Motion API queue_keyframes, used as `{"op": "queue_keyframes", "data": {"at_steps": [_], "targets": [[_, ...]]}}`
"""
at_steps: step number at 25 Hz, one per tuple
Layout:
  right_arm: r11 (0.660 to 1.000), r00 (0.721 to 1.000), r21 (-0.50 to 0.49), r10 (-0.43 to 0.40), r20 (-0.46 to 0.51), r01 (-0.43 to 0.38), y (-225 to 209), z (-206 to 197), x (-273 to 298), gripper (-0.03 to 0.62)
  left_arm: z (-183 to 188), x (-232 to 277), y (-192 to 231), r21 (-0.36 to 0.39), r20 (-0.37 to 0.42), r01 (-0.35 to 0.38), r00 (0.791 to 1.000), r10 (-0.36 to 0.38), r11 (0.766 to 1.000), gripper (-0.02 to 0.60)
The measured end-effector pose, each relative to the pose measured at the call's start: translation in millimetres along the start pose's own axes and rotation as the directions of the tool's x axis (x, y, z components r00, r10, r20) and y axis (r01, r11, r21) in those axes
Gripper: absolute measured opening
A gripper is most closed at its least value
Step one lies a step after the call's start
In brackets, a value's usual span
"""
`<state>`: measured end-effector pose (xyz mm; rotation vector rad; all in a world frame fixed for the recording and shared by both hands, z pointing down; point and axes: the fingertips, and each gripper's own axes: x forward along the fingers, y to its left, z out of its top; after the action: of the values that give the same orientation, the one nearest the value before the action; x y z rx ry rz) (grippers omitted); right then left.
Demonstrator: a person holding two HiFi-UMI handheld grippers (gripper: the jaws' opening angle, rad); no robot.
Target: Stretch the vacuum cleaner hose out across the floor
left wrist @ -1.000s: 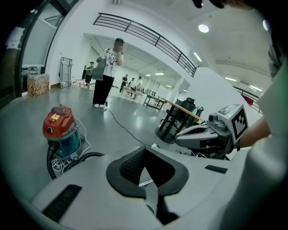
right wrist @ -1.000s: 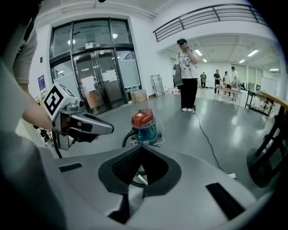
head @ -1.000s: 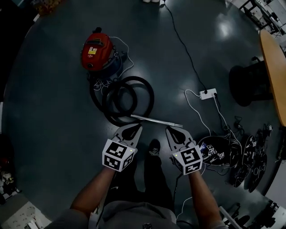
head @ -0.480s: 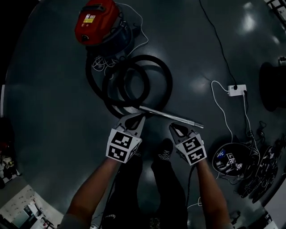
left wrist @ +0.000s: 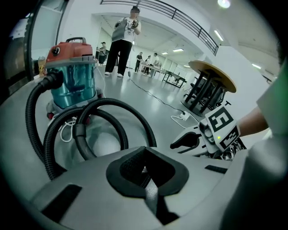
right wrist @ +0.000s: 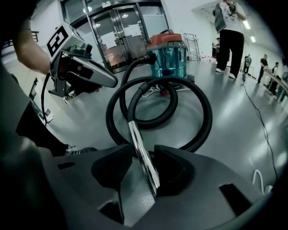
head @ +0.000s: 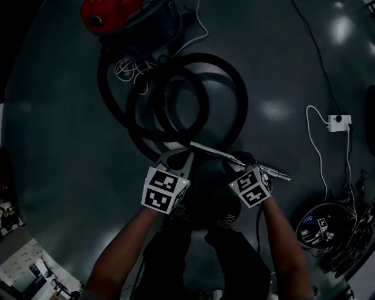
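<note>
A red-topped vacuum cleaner (head: 111,17) with a blue tank (right wrist: 167,56) stands at the far left. Its black ribbed hose (head: 176,99) lies coiled in loops on the floor and ends in a shiny metal tube (head: 234,157). My right gripper (head: 240,163) is low over that tube. Its jaws have just been opening, and the tube (right wrist: 137,139) runs between them with a gap on one side. My left gripper (head: 176,158) is shut and empty by the nearest hose loop (left wrist: 112,105), close to where hose and tube join.
A white power strip (head: 340,122) with its cables lies at the right, and dark gear (head: 319,225) is piled at the lower right. A round table (left wrist: 211,85) stands beyond. People (left wrist: 123,40) stand far off. My shoes (head: 222,217) are just behind the grippers.
Both grippers have dropped toward the floor and the hose now looms larger in the head view. The right gripper has come from the near side of the tube to astride it.
</note>
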<state>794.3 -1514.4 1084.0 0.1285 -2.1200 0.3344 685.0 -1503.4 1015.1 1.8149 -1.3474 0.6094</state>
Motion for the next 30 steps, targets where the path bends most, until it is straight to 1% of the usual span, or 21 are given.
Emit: {"op": "queue_keyframes", "data": {"at_steps": [3,5,8,10,14,15,17,19,20,21,23,25,26,28,29,30], "targets": [[0.997,0.996,-0.06,0.047,-0.074,-0.051,-0.9,-21.3,43.5,0.185,-22.0,26.2,14.5,-0.019,-0.019,0.01,1.0,-0.01,1.0,0.008],[0.991,0.988,-0.103,0.077,-0.137,-0.092,-1.2,-37.9,68.3,0.223,-35.8,42.5,25.2,-0.024,-0.031,0.005,1.0,-0.006,1.0,0.008],[0.979,0.972,-0.153,0.096,-0.217,-0.131,-1.7,-61.2,92.8,0.225,-55.8,58.6,34.6,-0.039,-0.054,-0.001,0.999,-0.001,0.999,0.008],[0.974,0.966,-0.182,0.084,-0.245,-0.131,-4.9,-69.0,102.9,0.224,-68.3,66.5,37.4,-0.05,-0.076,-0.003,0.997,-0.001,0.999,0.008],[0.963,0.97,-0.242,0.056,-0.238,-0.115,-10.1,-74.2,107.3,0.222,-89.4,79.0,42.0,-0.067,-0.13,-0.02,0.992,0.012,0.998,0.008],[0.956,0.969,-0.27,0.054,-0.241,-0.12,-9.5,-74.0,107.0,0.216,-93.1,81.7,43.3,-0.076,-0.14,-0.026,0.99,0.015,0.997,0.008],[0.939,0.965,-0.317,0.053,-0.258,-0.136,-6.2,-74.0,107.4,0.176,-99.2,85.0,43.2,-0.095,-0.158,-0.031,0.987,0.016,0.995,0.008],[0.934,0.962,-0.32,0.071,-0.265,-0.157,-2.5,-74.0,105.0,0.175,-103.4,84.8,38.6,-0.11,-0.175,-0.023,0.984,0.004,0.994,0.008],[0.935,0.962,-0.311,0.09,-0.258,-0.171,0.0,-72.0,101.8,0.175,-105.3,83.7,34.6,-0.13,-0.184,-0.01,0.983,-0.014,0.991,0.008],[0.936,0.963,-0.298,0.112,-0.245,-0.185,3.3,-68.5,97.8,0.175,-107.6,81.8,29.7,-0.166,-0.193,0.012,0.98,-0.044,0.986,0.008],[0.94,0.964,-0.267,0.155,-0.218,-0.211,12.4,-60.6,89.3,0.173,-112.2,75.4,19.7,-0.269,-0.203,0.055,0.973,-0.113,0.961,0.012],[0.943,0.964,-0.242,0.181,-0.196,-0.227,21.8,-51.5,78.2,0.173,-111.6,66.6,11.4,-0.359,-0.189,0.08,0.97,-0.156,0.93,0.095],[0.945,0.964,-0.232,0.189,-0.185,-0.23,26.0,-45.8,70.8,0.173,-107.2,61.3,7.7,-0.384,-0.17,0.088,0.972,-0.164,0.919,0.142],[0.948,0.966,-0.217,0.203,-0.157,-0.235,35.1,-31.3,52.2,0.173,-90.7,48.5,0.9,-0.394,-0.116,0.098,0.981,-0.156,0.914,0.255],[0.949,0.967,-0.209,0.21,-0.141,-0.237,40.2,-23.3,41.2,0.173,-79.9,41.3,-2.5,-0.393,-0.083,0.102,0.986,-0.146,0.914,0.282],[0.951,0.969,-0.198,0.216,-0.124,-0.237,44.8,-15.7,29.6,0.173,-68.2,33.9,-6.2,-0.397,-0.049,0.107,0.989,-0.137,0.911,0.294]]}}
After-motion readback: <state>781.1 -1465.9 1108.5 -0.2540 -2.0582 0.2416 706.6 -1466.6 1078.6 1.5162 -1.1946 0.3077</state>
